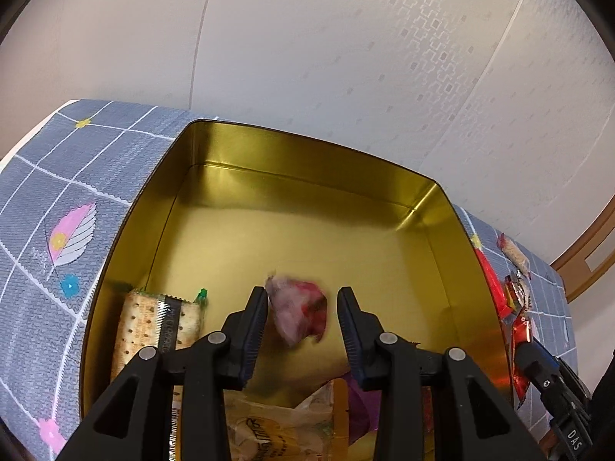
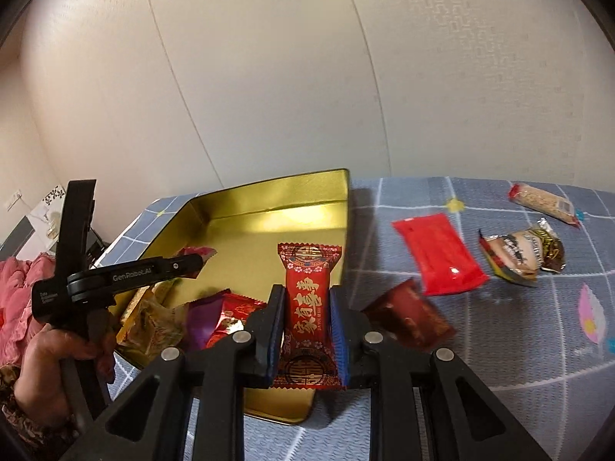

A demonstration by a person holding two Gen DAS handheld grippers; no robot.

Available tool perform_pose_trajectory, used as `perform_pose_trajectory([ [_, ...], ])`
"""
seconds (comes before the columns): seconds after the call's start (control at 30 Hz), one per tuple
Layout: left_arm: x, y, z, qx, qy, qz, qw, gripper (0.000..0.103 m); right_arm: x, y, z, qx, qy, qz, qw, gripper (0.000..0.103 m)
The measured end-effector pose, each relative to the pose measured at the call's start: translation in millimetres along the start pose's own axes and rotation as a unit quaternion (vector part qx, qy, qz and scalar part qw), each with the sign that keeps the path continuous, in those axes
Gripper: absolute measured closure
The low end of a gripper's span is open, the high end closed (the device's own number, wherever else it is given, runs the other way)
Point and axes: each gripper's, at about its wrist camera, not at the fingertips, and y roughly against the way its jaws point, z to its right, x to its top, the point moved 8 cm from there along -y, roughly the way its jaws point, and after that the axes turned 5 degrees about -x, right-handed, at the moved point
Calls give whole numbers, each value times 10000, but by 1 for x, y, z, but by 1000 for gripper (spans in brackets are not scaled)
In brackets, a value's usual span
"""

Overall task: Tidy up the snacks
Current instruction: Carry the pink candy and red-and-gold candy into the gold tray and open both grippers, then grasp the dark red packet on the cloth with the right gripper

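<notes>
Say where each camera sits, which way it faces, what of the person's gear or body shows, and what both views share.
Left wrist: on the left gripper, angled down into the gold tin; a blurred pink-red candy lies between its open fingers.
Right wrist: on the right gripper, facing across the tablecloth; it clamps a red candy; the left hand shows.
Shared: tin, tablecloth, wall.

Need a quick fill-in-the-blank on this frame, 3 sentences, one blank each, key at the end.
1. The right gripper is shut on a red candy printed with ____ characters.
2. The open tin on the tablecloth is ____ coloured inside.
3. The left gripper has its jaws apart, pads clear of the blurred pink-red snack, so that snack is ____ by it.

Missing words: gold; gold; not gripped
</notes>
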Motion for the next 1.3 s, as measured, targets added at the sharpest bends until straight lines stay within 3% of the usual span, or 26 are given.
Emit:
perform_pose_trajectory([
  [0.27, 7, 16, -6, -144, 255, 234, 9993, 65, -5, -8, -12, -11, 161, -107, 9998, 80],
  [0.5, 13, 32, 1, -47, 14, 548, 9985, 63, -8, -19, -19, -20, 248, -216, 9995, 80],
  [0.9, 13, 38, -7, -73, 247, 534, 9982, 62, -7, -26, -27, -67, 286, -225, 9993, 80],
  [1.1, 10, 35, 2, -219, 167, 494, 9984, 52, 0, -15, -11, -192, 138, -72, 9997, 80],
  [1.3, 6, 29, 23, -249, -170, 428, 9986, 51, 4, -3, 27, -451, -229, -2, 9987, 77],
])
